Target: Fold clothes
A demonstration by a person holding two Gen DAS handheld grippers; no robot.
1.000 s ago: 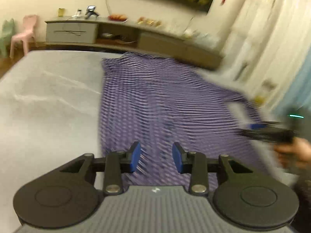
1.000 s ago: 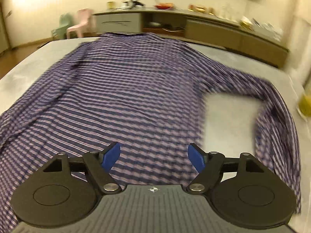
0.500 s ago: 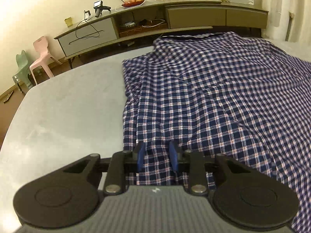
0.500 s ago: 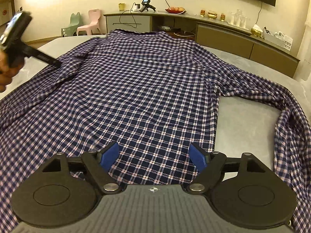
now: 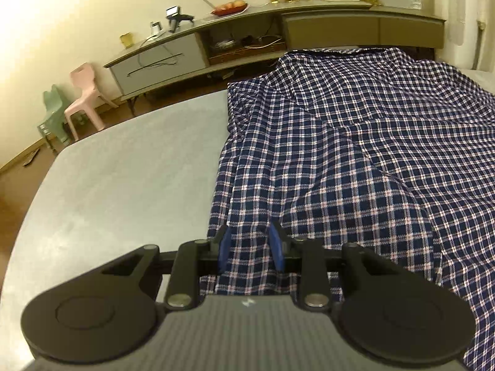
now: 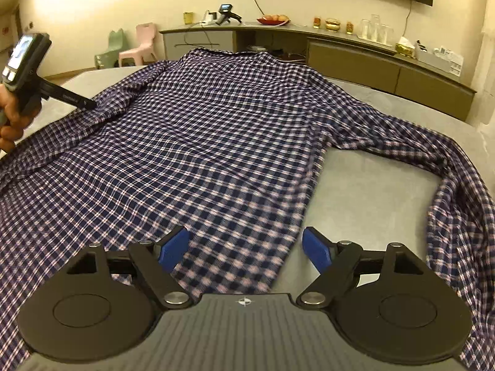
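Observation:
A navy and white checked shirt (image 5: pixel 355 160) lies spread on a grey table (image 5: pixel 123 170). My left gripper (image 5: pixel 250 247) sits at the shirt's left edge with its blue pads closed on a bunch of the fabric. In the right wrist view the same shirt (image 6: pixel 201 142) covers most of the table, with one sleeve (image 6: pixel 448 191) curling down the right side. My right gripper (image 6: pixel 246 249) is open just above the shirt's near hem, nothing between its fingers. The left gripper's body (image 6: pixel 27 71) shows at the far left, held in a hand.
A low sideboard (image 6: pixel 340 52) with a fruit bowl, jars and glasses runs along the far wall. A pink chair (image 5: pixel 86 92) and a green chair (image 5: pixel 54 114) stand on the floor beyond the table's far left corner. Bare table (image 6: pixel 371 204) lies between the shirt's body and sleeve.
My left gripper has swung left to the shirt's left edge and closed from open onto the fabric. My right gripper has stayed open over the near hem.

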